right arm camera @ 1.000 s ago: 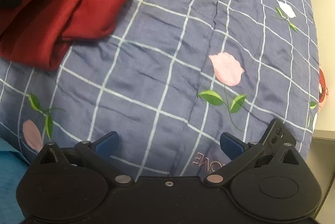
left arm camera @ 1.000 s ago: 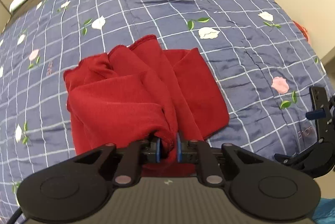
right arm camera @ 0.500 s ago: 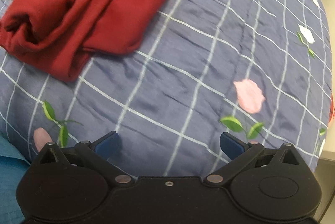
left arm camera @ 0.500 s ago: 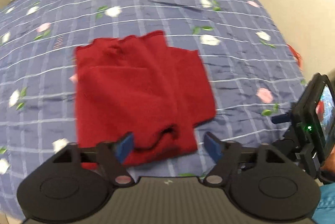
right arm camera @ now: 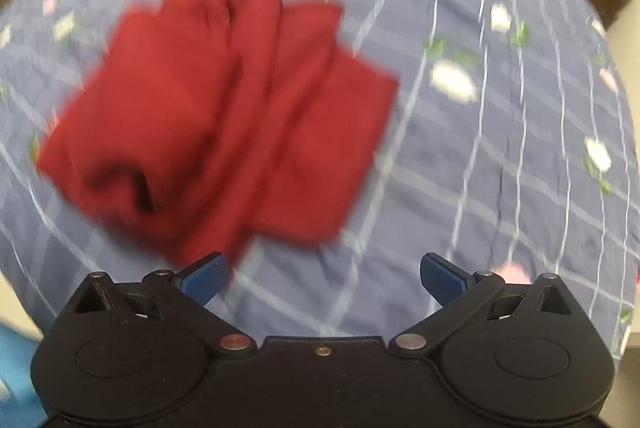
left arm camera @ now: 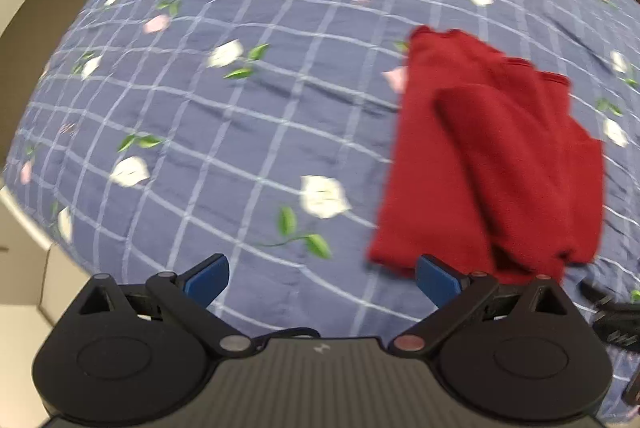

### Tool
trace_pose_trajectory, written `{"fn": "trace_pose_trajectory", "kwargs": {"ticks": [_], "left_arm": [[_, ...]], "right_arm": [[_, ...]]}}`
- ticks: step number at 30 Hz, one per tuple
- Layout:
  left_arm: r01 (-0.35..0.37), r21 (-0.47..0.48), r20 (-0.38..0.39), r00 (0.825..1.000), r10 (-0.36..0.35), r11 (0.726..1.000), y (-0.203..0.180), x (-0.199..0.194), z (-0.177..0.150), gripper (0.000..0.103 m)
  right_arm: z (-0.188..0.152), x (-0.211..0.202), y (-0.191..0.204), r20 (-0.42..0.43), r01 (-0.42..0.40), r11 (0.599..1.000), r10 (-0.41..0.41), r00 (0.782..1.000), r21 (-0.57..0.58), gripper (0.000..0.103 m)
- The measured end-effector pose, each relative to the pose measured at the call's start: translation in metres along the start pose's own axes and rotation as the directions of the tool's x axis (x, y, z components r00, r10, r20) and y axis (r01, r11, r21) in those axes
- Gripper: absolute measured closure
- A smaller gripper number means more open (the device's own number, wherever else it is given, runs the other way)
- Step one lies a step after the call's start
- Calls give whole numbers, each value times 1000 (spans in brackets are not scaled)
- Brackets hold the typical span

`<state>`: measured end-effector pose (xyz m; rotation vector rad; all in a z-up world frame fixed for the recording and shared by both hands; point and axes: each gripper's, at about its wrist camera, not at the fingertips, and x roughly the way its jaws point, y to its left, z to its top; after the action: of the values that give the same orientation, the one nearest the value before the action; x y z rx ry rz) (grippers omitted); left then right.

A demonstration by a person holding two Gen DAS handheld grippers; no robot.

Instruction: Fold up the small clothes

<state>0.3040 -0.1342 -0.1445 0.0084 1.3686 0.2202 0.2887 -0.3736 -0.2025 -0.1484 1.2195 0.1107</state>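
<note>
Red garment [left arm camera: 492,164] folded, flat on blue floral bedspread [left arm camera: 240,108].

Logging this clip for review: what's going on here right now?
A person holds a two-finger gripper in each hand over a bed with a blue floral quilt. A small red garment lies on the quilt, folded into overlapping layers. Neither tool has hold of it: the left gripper is open with the cloth off to its right, and the right gripper is open just short of the cloth's near edge. Both views are motion-blurred, so the finer folds are hard to make out.
</note>
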Motion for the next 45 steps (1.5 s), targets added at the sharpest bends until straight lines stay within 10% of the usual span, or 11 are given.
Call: {"fn": "trace_pose_trajectory", "kwargs": {"ticks": [10,22,33,45], "left_arm": [[-30,27,-11,999,30,999,31,-4,11,1],[-42,69,22,999,41,997,49,-21,25,1],[-23,105,24,999,21,994,33,-21,32,1],[-27,180,28,999,23,983,0,-20,41,1]], "right_arm": [[61,-21,59,165,-99,995,98,981,-4,1],[92,25,101,39,-82,996,80,996,42,1],[77,23,24,41,38,961,-51,998,275,0],[13,14,-75,-49,198,823,-204,978,532,0]]}}
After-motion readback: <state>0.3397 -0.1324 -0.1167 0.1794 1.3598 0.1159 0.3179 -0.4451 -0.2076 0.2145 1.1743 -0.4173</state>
